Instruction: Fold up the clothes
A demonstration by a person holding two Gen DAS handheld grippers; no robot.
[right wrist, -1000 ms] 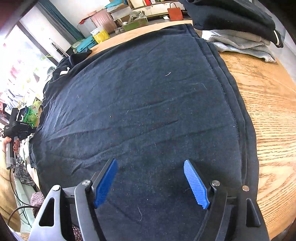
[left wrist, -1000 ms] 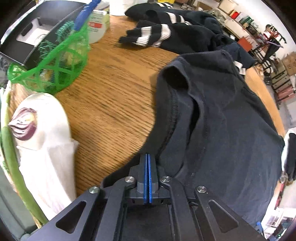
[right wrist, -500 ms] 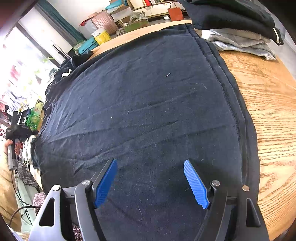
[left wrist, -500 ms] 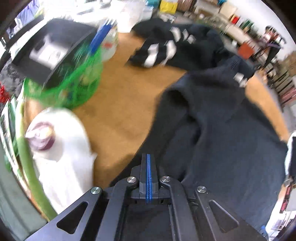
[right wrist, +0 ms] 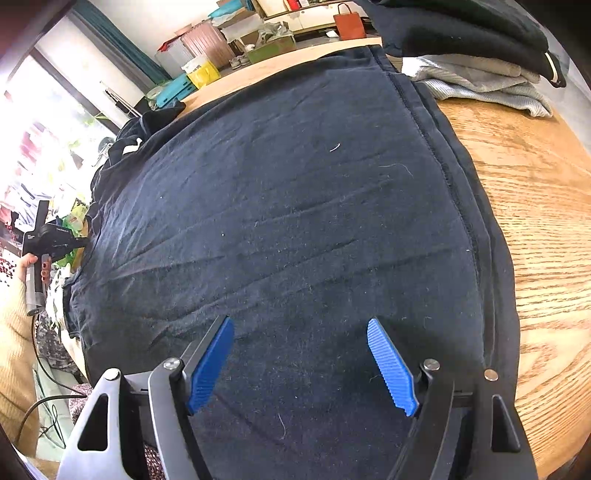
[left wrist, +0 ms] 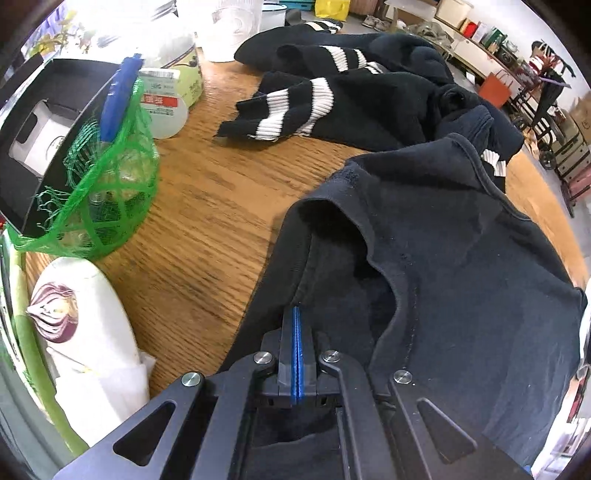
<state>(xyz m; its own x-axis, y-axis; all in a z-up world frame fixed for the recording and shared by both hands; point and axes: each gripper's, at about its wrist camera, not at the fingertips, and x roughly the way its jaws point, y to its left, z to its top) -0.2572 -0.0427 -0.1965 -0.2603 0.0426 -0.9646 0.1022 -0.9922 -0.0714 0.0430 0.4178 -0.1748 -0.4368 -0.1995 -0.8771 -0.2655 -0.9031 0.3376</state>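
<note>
We take this for a lived-in home room doubling as storage. Our landmark is the round oak bench point(left wrist: 207, 206). On it sit household things — a green mesh bag point(left wrist: 107, 192) at its left edge, a red onion point(left wrist: 55, 314) on white paper nearer us, a round lidded tub point(left wrist: 162, 107) behind the bag, and striped dark knitwear point(left wrist: 332, 99) heaped at the far side. Folded garments point(right wrist: 480, 77) are stacked at its right edge. Beyond the bench we see crowded shelves point(left wrist: 476, 29), an orange paper bag point(left wrist: 496, 86), plastic storage boxes point(right wrist: 199, 44) and a teal curtain point(right wrist: 110, 48) by a bright window.
</note>
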